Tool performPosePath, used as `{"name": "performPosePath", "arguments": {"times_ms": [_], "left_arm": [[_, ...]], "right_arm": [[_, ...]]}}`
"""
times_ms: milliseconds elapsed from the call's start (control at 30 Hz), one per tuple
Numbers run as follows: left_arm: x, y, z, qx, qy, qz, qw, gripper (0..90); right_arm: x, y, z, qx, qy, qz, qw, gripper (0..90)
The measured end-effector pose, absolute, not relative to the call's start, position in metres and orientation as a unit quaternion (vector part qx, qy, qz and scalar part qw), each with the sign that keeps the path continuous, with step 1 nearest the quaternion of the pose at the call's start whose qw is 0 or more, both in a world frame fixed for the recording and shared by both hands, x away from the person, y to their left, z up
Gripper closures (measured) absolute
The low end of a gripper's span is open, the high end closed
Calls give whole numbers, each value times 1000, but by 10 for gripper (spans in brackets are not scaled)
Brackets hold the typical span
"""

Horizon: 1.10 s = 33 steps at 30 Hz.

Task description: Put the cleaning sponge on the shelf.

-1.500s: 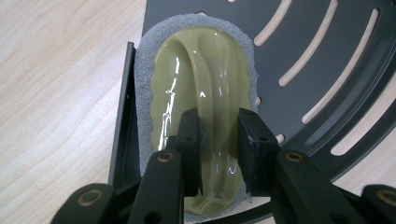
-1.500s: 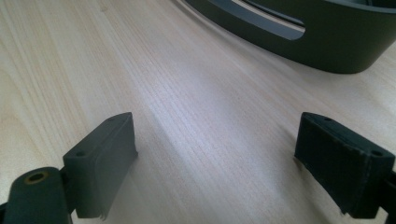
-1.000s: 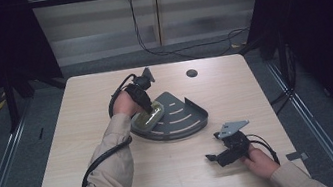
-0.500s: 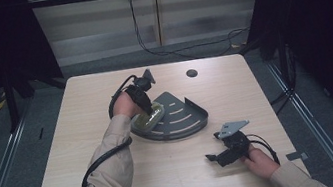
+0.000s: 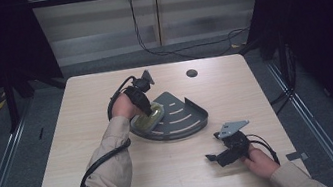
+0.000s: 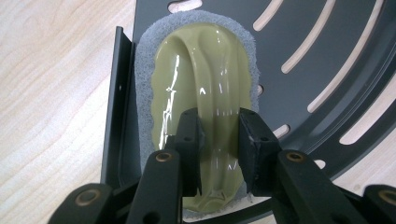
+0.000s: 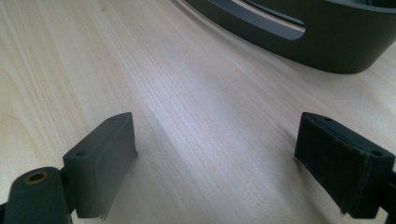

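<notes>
Dim room, dark curtains on both sides, grey wall panels and cables behind; a light wood counter (image 5: 88, 156) carries a dark grey quarter-round slotted rack (image 5: 181, 119) near its middle. A scrubber (image 6: 201, 93), olive glossy plastic grip on a grey sponge pad, lies in the rack's straight-walled corner, pad down, one long side just beside the straight wall. The left claw (image 6: 218, 144) is clamped narrow on the scrubber's raised centre ridge, pads on both flanks near the end closest to the camera. The right claw (image 7: 215, 163) sits low over bare counter, near the rack's curved rim, jaws spread wide, nothing between them. The scrubber's long axis runs along the straight wall; in the left gripper view it points straight away from the claw, toward the rack's corner, and in the high view it lies slanted on the counter. Risks, as a judgement: the ridge is slick and tapered, so the pads could slide off on a lift; the grip is off-centre, so the far end may droop and swing; the sponge edge could catch the wall and drag the unheld rack, since the right claw isn't bracing it.
</notes>
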State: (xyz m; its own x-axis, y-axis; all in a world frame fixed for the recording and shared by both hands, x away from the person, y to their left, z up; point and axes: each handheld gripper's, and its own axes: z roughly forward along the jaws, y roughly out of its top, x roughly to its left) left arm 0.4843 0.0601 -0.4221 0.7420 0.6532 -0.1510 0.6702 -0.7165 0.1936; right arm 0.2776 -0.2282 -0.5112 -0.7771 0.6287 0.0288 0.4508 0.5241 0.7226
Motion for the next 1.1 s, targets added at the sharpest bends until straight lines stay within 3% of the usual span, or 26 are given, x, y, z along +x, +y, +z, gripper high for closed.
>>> {"name": "performPosePath", "arguments": {"times_ms": [333, 733, 1100], "left_arm": [[481, 66, -424, 924, 364, -33, 110, 672], [479, 72, -415, 919, 376, -23, 114, 415], [477, 75, -406, 916, 382, -10, 121, 273]], "right_arm": [[278, -228, -511, 312, 865, 375, 119, 120], [278, -228, -511, 312, 865, 375, 119, 120], [278, -228, -511, 312, 865, 375, 119, 120]]}}
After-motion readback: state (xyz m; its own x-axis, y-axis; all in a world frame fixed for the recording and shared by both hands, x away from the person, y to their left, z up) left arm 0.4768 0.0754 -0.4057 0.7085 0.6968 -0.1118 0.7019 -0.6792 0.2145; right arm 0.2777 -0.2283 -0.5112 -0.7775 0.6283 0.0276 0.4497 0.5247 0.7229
